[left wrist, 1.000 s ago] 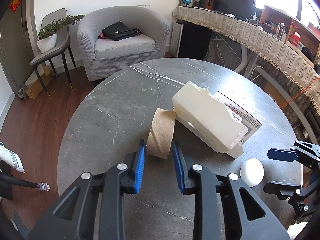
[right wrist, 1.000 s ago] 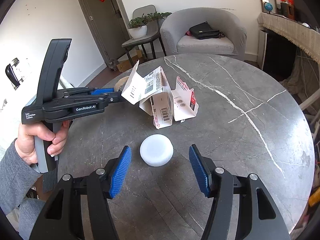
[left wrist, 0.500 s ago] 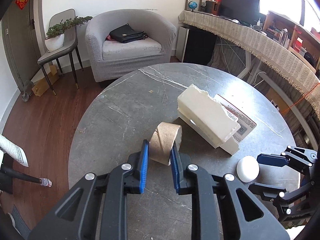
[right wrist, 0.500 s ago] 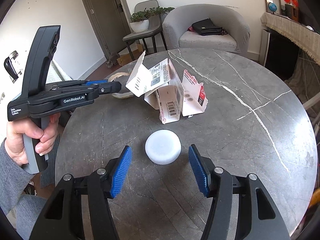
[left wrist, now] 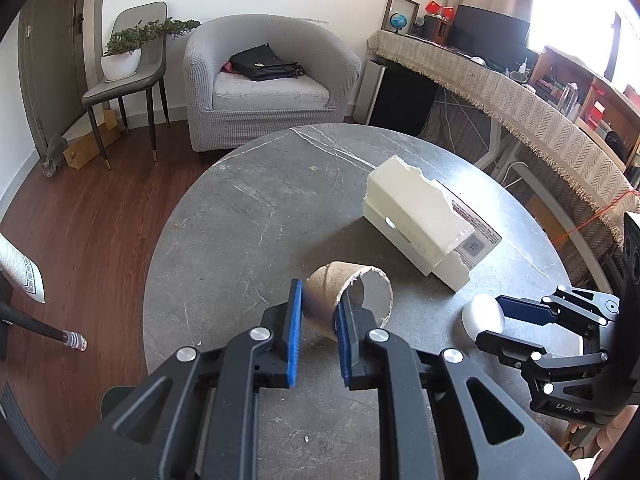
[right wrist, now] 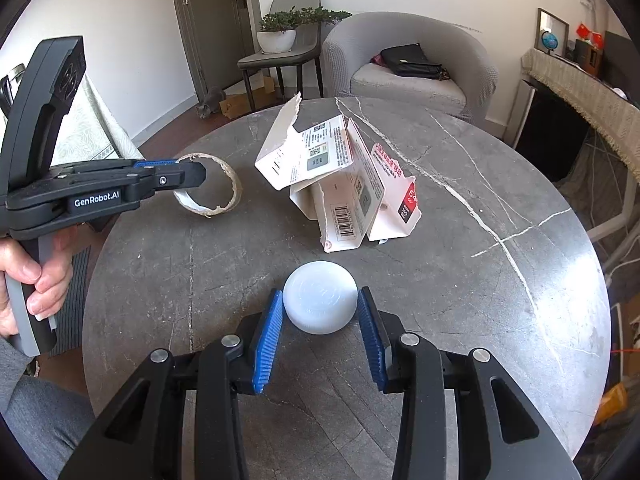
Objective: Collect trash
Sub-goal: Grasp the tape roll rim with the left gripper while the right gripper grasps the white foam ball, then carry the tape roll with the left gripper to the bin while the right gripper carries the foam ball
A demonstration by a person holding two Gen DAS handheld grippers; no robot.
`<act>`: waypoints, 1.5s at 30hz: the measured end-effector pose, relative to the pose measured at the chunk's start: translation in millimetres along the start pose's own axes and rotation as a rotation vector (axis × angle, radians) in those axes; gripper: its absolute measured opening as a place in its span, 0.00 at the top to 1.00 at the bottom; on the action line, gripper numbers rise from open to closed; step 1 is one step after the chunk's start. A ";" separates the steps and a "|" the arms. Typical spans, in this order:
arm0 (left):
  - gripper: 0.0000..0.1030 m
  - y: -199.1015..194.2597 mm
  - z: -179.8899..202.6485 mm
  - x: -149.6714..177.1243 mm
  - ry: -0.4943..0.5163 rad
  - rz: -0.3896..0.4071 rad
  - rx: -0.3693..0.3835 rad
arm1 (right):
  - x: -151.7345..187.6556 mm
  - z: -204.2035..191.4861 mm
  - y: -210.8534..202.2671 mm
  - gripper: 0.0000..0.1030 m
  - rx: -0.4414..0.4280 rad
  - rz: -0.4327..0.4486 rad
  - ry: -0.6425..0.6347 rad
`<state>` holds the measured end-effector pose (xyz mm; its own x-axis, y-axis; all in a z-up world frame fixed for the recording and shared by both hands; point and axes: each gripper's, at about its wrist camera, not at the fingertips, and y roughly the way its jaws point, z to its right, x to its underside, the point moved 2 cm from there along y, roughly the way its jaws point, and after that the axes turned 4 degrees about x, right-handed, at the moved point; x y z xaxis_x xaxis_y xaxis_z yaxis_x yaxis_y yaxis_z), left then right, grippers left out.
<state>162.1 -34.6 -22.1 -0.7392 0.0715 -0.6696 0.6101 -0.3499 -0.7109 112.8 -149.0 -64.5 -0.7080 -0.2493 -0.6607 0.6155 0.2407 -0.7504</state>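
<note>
My left gripper [left wrist: 317, 312] is shut on the wall of a brown cardboard tape ring [left wrist: 362, 294] and holds it just above the round grey stone table [left wrist: 240, 232]; ring and gripper also show in the right wrist view [right wrist: 224, 196]. My right gripper [right wrist: 320, 312] has closed in around a white round lid [right wrist: 320, 298] lying on the table, both blue pads at its sides. It also shows in the left wrist view [left wrist: 483, 316]. A torn white carton [right wrist: 340, 184] lies in the middle of the table.
A grey armchair [left wrist: 268, 84] with a black bag stands beyond the table. A chair with a potted plant [left wrist: 124, 60] stands at the left by the door. A cloth-covered desk [left wrist: 500, 92] runs along the right. A grey cat [right wrist: 210, 100] sits on the wood floor.
My left gripper closed on the cardboard ring and lifted and tilted it. My right gripper moved forward and narrowed around the white lid.
</note>
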 end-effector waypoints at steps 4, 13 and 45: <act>0.91 -10.6 -5.8 2.5 -0.012 0.013 -0.007 | -5.2 -2.3 -5.8 0.63 -0.060 0.026 0.028; 0.95 -17.8 -18.2 15.8 -0.059 -0.006 -0.001 | -16.1 -25.4 -8.5 0.63 -0.135 0.049 0.018; 0.95 -79.3 -137.4 104.3 -0.165 -0.039 -0.207 | -61.3 -144.3 10.7 0.63 -0.312 0.094 -0.094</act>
<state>75.8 129.0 -65.1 -0.7892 -0.0777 -0.6092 0.6133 -0.1505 -0.7753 112.8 4.1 -29.6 -0.6094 -0.2938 -0.7364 0.5307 0.5388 -0.6542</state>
